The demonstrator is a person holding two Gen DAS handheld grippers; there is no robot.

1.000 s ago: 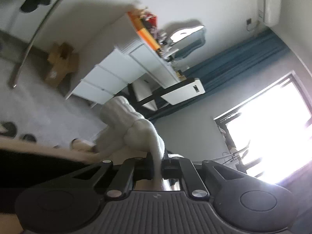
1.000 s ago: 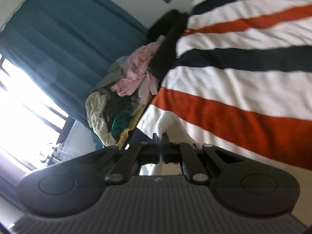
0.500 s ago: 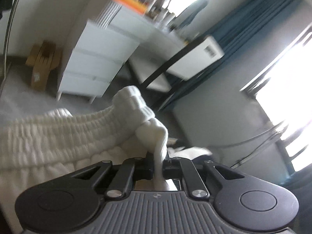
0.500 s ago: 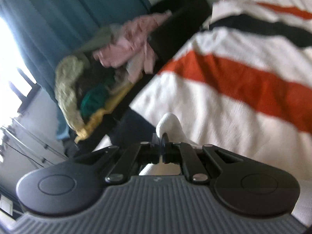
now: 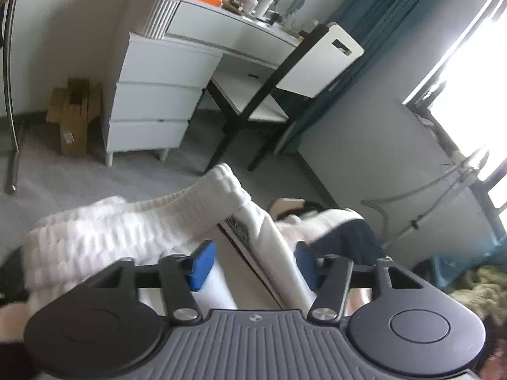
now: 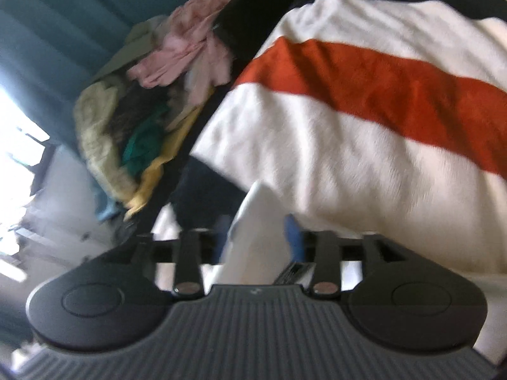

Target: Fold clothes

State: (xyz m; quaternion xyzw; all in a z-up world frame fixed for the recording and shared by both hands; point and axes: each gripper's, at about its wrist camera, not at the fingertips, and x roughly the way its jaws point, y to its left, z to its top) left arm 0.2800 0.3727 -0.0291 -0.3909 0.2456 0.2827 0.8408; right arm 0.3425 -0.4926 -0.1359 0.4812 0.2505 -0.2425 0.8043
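Note:
A white garment [image 5: 133, 234] with a thick ribbed waistband lies in front of my left gripper [image 5: 253, 262]. The gripper stands open, its blue pads [image 5: 201, 264] apart, and a white fold with a label runs loose between them. In the right wrist view the same white cloth [image 6: 256, 231] rises between the blue pads [image 6: 293, 236] of my right gripper [image 6: 256, 237], which is open too. Beyond it lies a bedspread [image 6: 380, 95] striped white, orange and black. The right view is blurred.
A white dresser with drawers [image 5: 152, 95], a black-framed chair [image 5: 285, 72] and a cardboard box [image 5: 73, 110] stand on the grey floor. A heap of mixed clothes [image 6: 152, 95] lies at the bed's edge by teal curtains [image 6: 63, 31]. A bright window [image 5: 469, 72] is on the right.
Both grippers were shut on the white cloth and now stand open with the cloth loose between the pads. The left view has swung down towards the floor and the dresser.

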